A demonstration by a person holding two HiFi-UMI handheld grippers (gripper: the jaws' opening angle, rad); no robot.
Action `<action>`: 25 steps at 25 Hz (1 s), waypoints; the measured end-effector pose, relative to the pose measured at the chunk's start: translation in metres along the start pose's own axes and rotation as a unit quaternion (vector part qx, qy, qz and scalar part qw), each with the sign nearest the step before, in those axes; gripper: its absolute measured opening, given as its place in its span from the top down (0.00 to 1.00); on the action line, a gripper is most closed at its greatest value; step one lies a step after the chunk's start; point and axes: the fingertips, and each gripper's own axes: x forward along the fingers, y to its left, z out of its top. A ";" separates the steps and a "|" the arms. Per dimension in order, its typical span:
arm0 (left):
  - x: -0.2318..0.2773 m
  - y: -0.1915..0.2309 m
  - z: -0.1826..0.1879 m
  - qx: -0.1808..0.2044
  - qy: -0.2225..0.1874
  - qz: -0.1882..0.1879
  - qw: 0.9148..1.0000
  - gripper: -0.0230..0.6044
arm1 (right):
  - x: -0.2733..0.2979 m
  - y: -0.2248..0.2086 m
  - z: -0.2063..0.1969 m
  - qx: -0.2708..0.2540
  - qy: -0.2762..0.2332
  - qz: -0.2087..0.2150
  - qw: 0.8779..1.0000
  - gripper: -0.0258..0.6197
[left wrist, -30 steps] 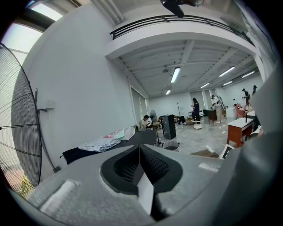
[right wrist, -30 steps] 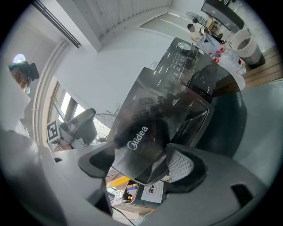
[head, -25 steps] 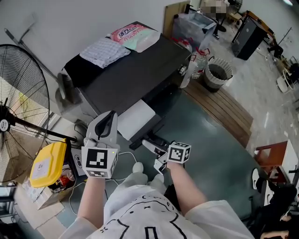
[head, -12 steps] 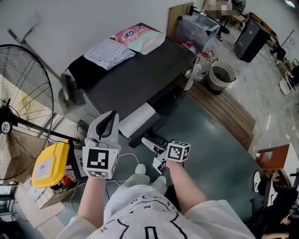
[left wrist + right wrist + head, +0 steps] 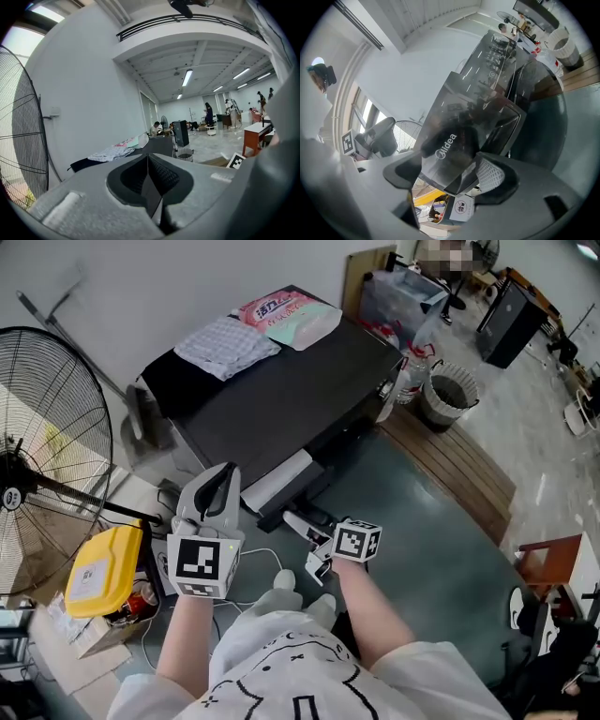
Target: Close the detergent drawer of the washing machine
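The big black washing machine (image 5: 272, 399) sits in the middle of the head view. Its long detergent drawer with a white inside and a shiny dark front (image 5: 274, 482) sticks partway out of the machine's near edge, toward 7 o'clock.

The right tongs (image 5: 446, 172) are at the drawer's front end, just past the middle toward 6 o'clock. In the right gripper view the two sides of the tongs are apart, with the shiny drawer front between them. The white netted pad (image 5: 490, 174) sits against one edge of the front and the dark side is at the other edge, so the tongs hold the drawer front.

The left tongs (image 5: 224, 472) are at 7 o'clock, next to the drawer but not touching it. They point up and away. In the left gripper view their two sides are pressed together with nothing in between.

On top of the machine, at 12 o'clock, lie a folded checked cloth (image 5: 227, 345) and a pink and green soft pack (image 5: 289, 315). A big round wire fan (image 5: 37, 474) stands at 9 o'clock. A yellow plastic jug (image 5: 101, 570) is on the floor at 8 o'clock. A round bin (image 5: 448, 395) stands at 2 o'clock.
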 end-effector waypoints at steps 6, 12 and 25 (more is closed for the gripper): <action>0.004 0.007 -0.002 -0.003 0.003 0.001 1.000 0.93 | 0.012 0.000 0.004 0.000 0.000 -0.001 1.000 0.41; 0.007 0.010 -0.003 -0.003 0.001 0.002 1.000 0.93 | 0.019 -0.002 0.006 -0.004 0.002 -0.001 1.000 0.41; 0.018 0.018 -0.004 0.001 -0.001 0.001 1.000 0.93 | 0.037 0.000 0.011 -0.004 0.003 -0.003 1.000 0.41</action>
